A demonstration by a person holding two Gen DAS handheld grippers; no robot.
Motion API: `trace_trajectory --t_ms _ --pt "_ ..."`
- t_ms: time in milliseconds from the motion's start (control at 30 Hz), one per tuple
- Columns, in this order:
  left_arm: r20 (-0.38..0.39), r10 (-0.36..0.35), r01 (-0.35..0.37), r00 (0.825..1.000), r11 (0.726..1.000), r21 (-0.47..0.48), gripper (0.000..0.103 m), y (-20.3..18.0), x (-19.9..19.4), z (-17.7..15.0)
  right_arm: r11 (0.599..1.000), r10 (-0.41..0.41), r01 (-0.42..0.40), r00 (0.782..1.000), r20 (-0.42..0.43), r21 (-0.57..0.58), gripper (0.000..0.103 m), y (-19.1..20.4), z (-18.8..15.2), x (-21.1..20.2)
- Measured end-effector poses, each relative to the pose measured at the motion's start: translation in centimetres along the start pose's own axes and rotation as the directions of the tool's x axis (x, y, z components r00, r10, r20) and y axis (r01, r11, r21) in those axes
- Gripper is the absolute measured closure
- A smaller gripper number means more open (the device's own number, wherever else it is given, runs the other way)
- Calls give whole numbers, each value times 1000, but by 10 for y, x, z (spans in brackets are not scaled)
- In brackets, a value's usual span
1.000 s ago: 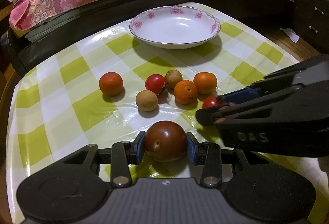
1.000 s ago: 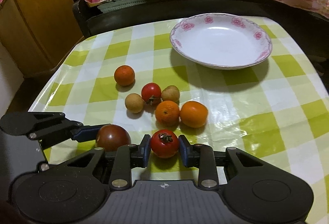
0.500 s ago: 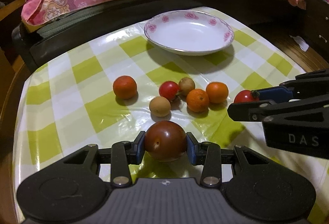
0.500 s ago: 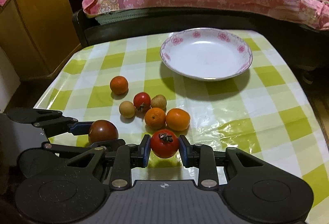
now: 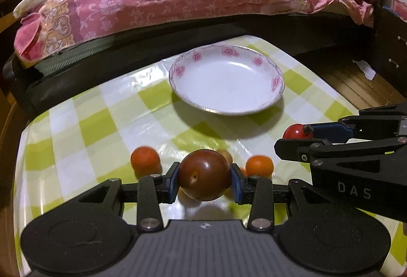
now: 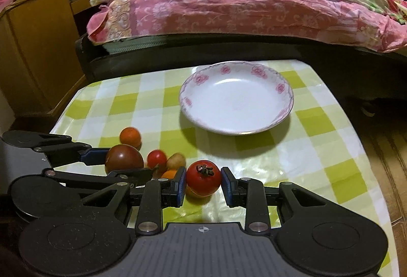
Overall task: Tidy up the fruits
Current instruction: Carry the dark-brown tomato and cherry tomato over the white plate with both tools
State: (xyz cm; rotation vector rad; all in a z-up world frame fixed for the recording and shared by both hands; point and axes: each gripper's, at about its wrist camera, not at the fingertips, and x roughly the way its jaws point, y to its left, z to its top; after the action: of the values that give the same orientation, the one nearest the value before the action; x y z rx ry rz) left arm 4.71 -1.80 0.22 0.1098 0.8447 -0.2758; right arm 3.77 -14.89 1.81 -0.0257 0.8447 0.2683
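Lifting clear of the tabletop (image 5: pixel 84 129) since a second ago, the left claw (image 5: pixel 204 181) clamps a dark tomato (image 5: pixel 204 175) and the right claw (image 6: pixel 202 185) a red tomato (image 6: pixel 203 177), both short of the empty plate (image 6: pixel 285 101) ahead, ready for delivery.

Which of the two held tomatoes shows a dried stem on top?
The bright red tomato in the right gripper. The left gripper holds a larger dark brownish-red tomato showing only a small dimple.
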Motion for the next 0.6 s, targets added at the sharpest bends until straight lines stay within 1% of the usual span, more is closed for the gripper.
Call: trace_trajectory --t_ms 333,600 --pt "35 -8 6 999 999 32 56 0 14 34 999 -49 49 999 25 -7 77 -13 23 14" --pt "39 0 -2 999 999 46 56 1 29 49 998 -65 65 997 31 -13 77 -22 36 28"
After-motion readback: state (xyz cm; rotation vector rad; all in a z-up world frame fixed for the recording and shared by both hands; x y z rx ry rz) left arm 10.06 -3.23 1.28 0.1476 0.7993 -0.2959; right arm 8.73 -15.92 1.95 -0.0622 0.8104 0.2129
